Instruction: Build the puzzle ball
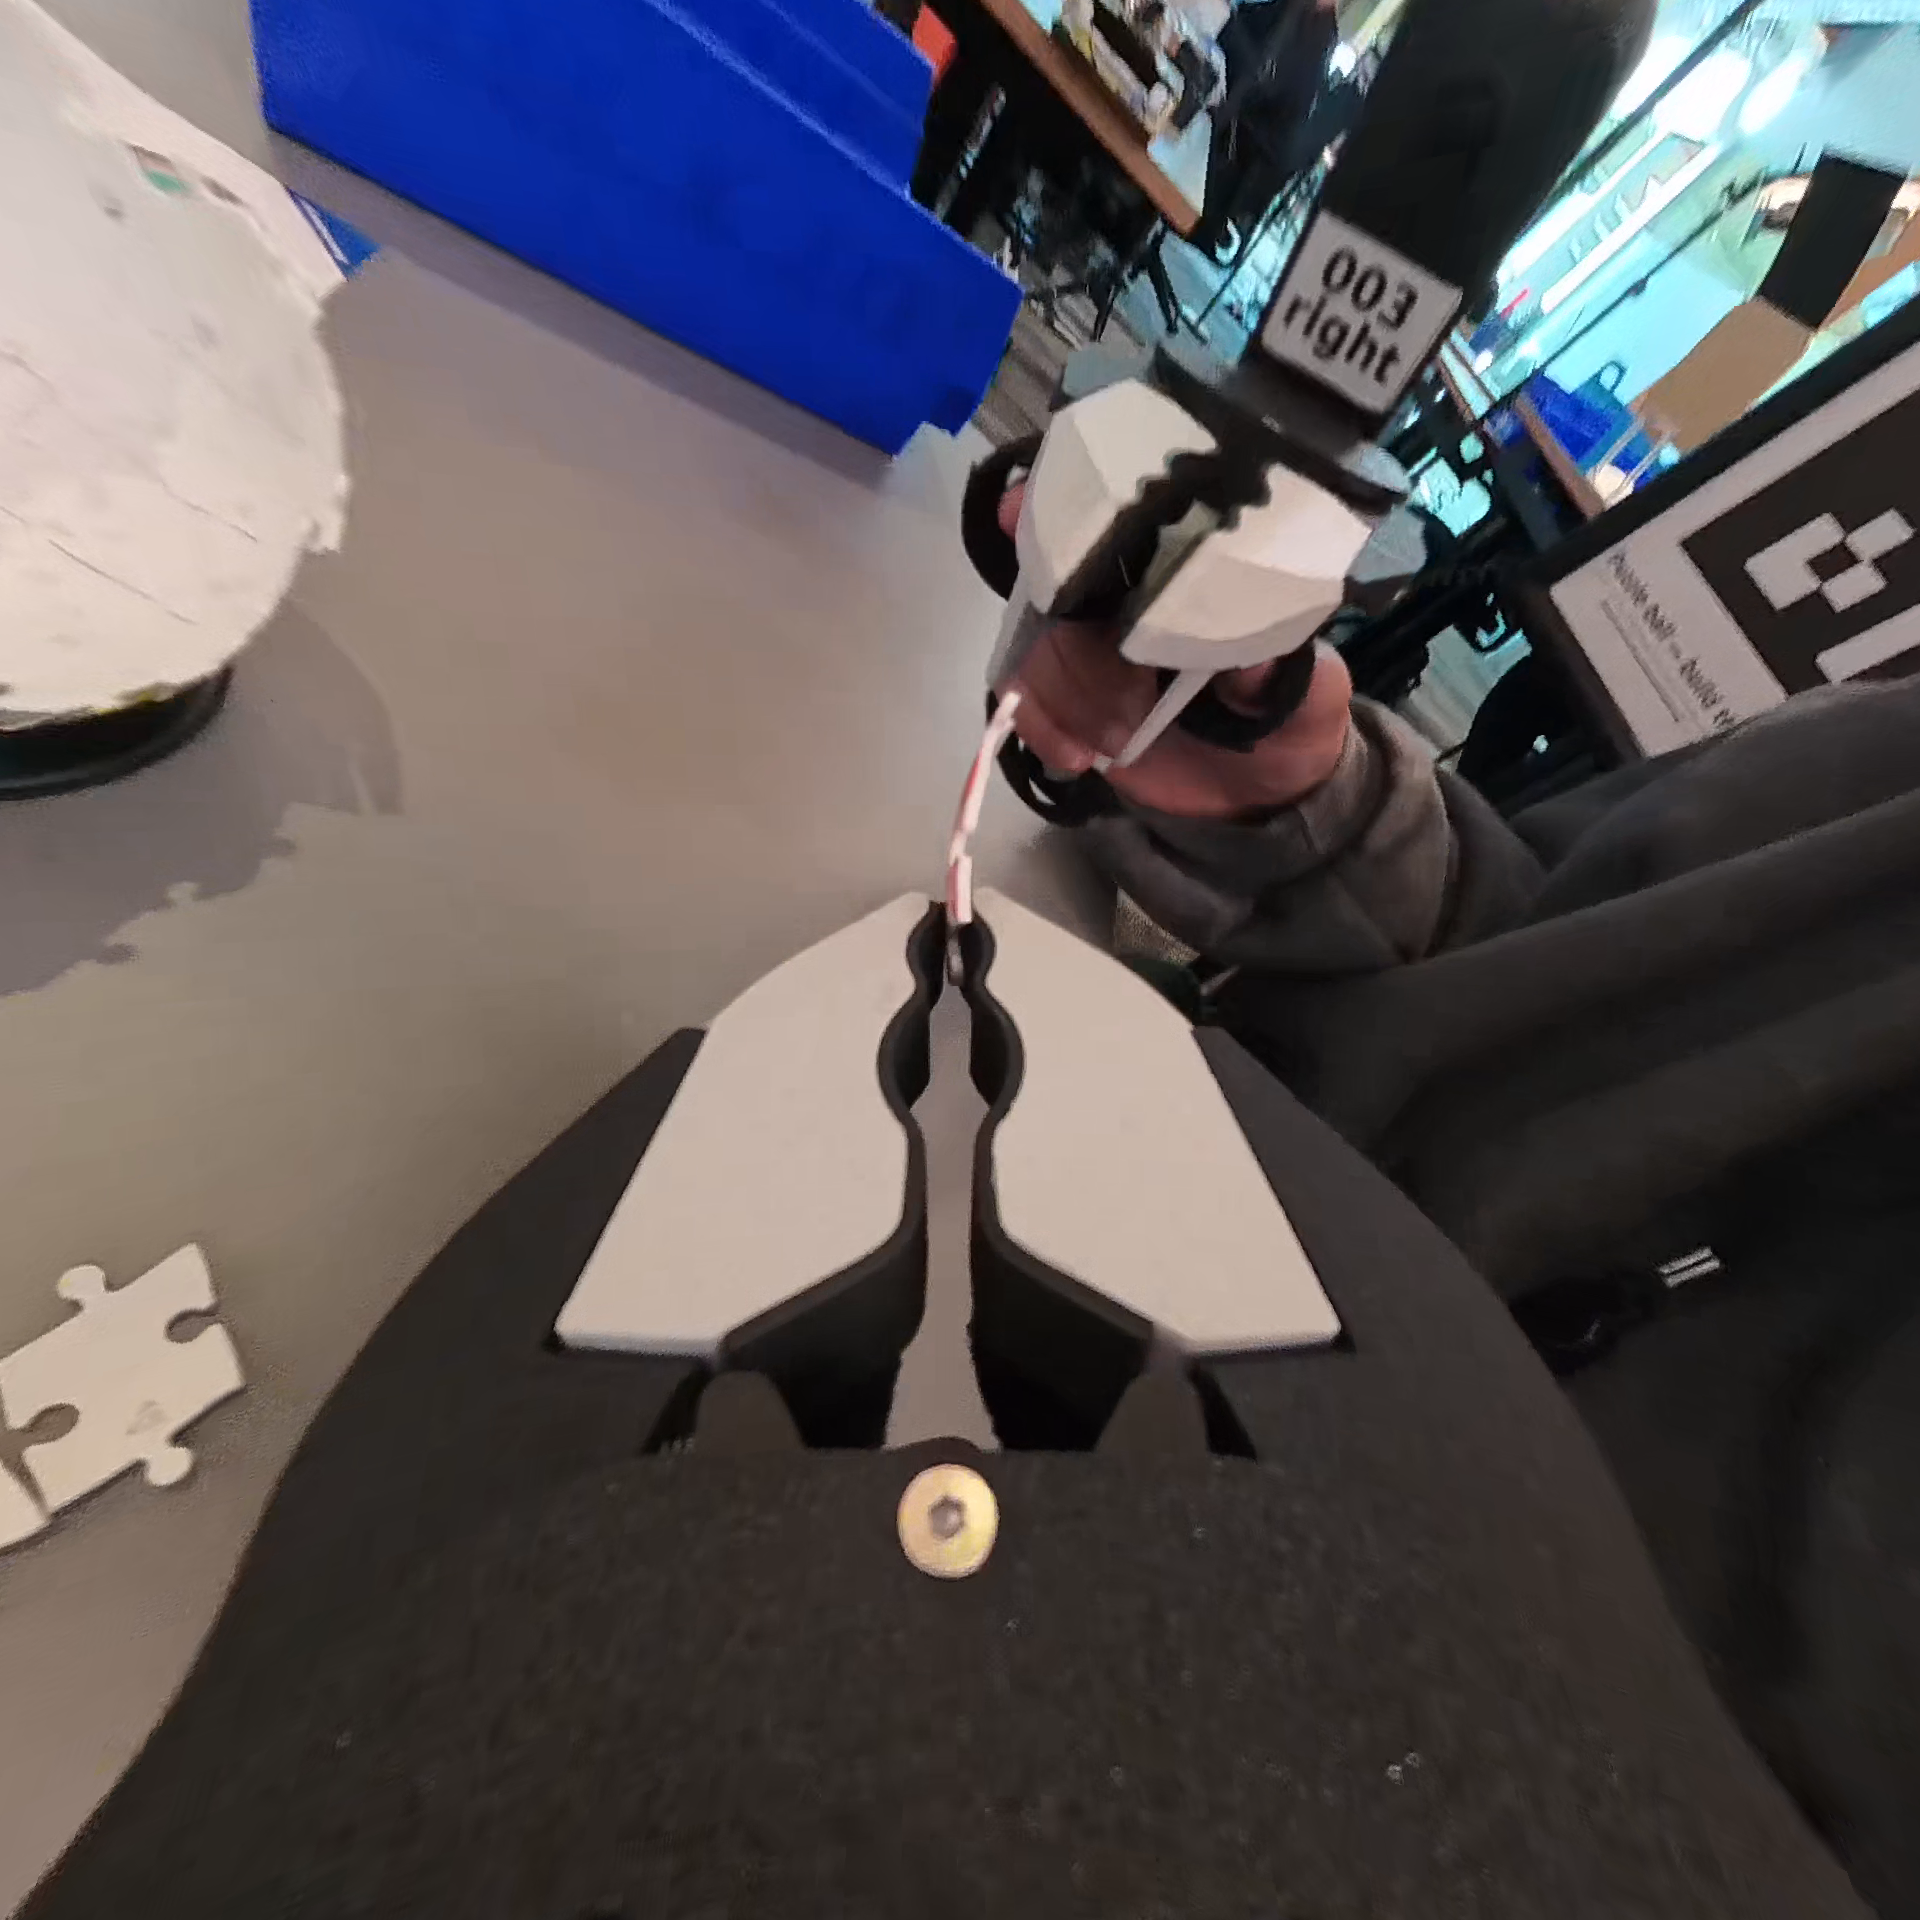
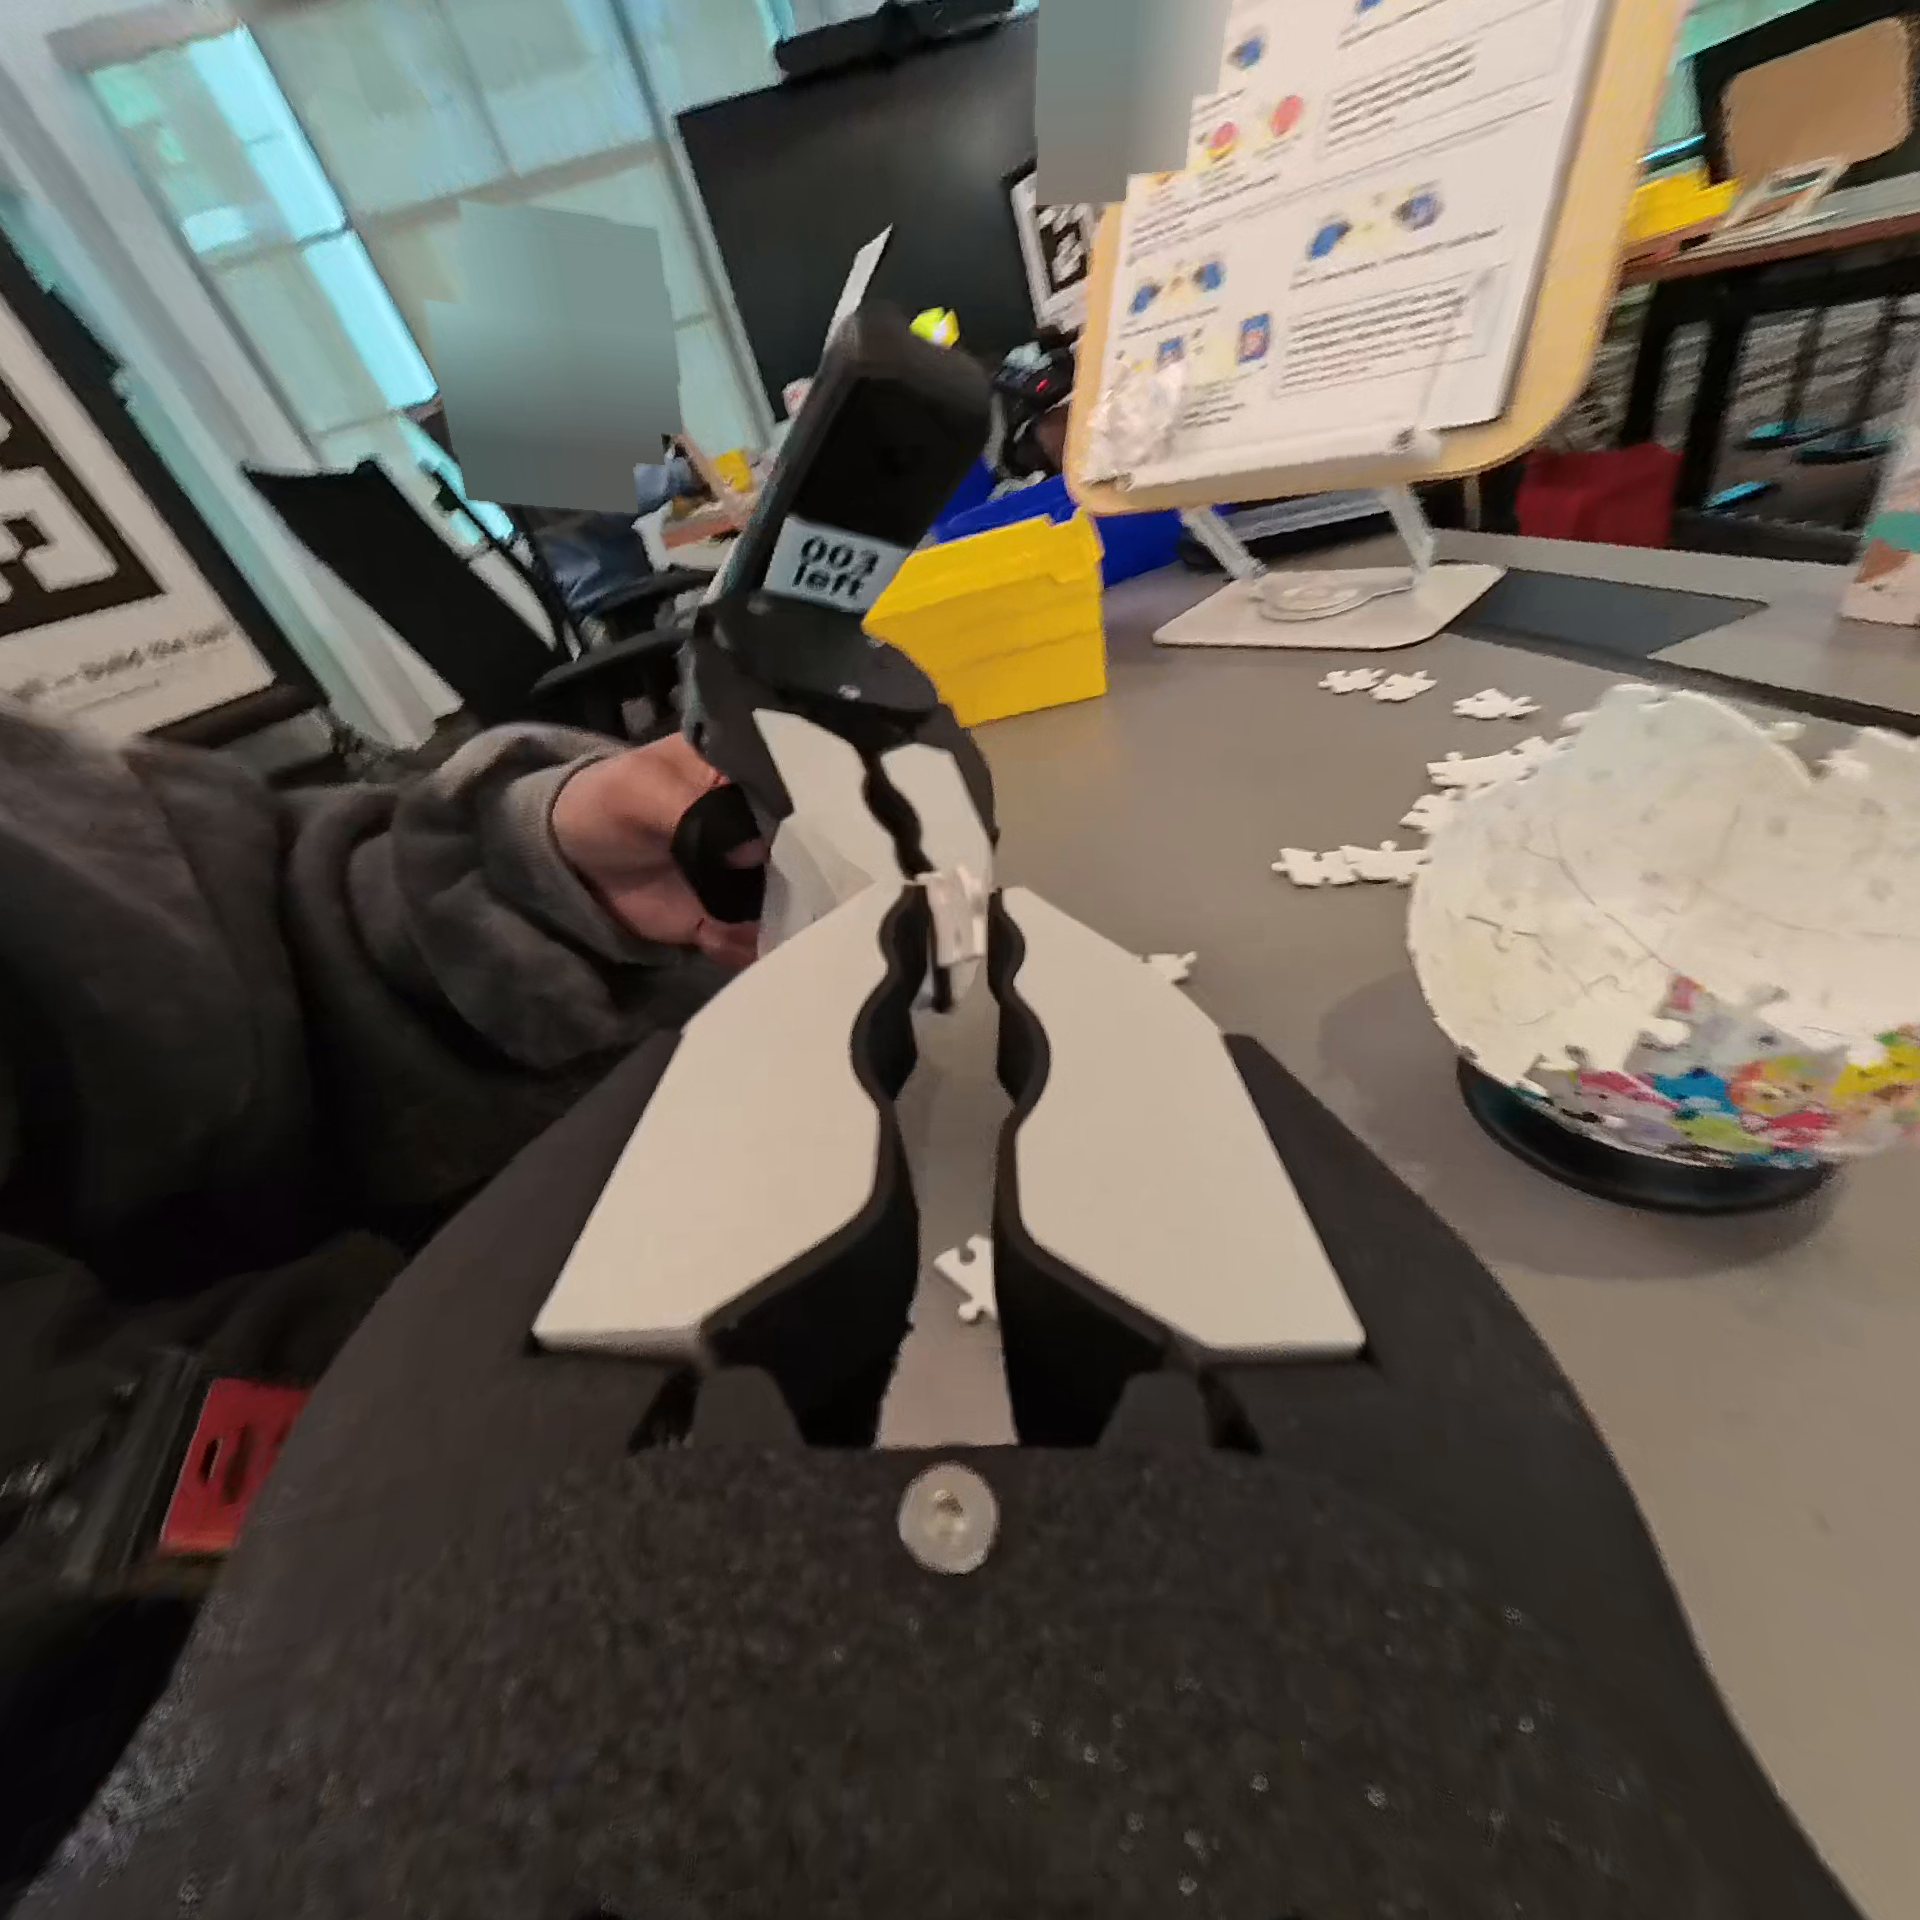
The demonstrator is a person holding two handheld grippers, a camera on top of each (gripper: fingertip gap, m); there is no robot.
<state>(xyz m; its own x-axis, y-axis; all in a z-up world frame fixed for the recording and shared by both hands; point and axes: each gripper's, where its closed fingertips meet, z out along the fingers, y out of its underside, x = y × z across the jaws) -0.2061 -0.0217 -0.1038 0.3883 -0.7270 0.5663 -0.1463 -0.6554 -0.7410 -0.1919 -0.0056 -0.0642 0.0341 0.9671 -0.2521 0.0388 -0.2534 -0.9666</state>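
Observation:
The half-built puzzle ball (image 2: 1621, 935) sits on a black stand (image 2: 1642, 1153) at the right, white inside and coloured outside. It also shows at the far left of the left wrist view (image 1: 135, 416). My left gripper (image 1: 954, 930) is shut on a thin white puzzle piece (image 1: 977, 810), seen edge-on above the table. My right gripper (image 2: 951, 925) is shut on a white puzzle piece (image 2: 958, 920). The two grippers meet tip to tip in the air. I cannot tell whether they hold one piece or two joined ones. The left gripper (image 2: 935, 868) and the right gripper (image 1: 1184, 520) each show in the other's view.
Loose white pieces (image 2: 1351, 862) lie on the grey table near the ball, one (image 2: 971, 1278) under my right gripper, and two joined ones (image 1: 114, 1371) at the lower left. A blue bin (image 1: 623, 177), a yellow bin (image 2: 997, 623) and an instruction sheet on a stand (image 2: 1340, 229) stand behind. My hands' fingertips stand some 5 centimetres from each other.

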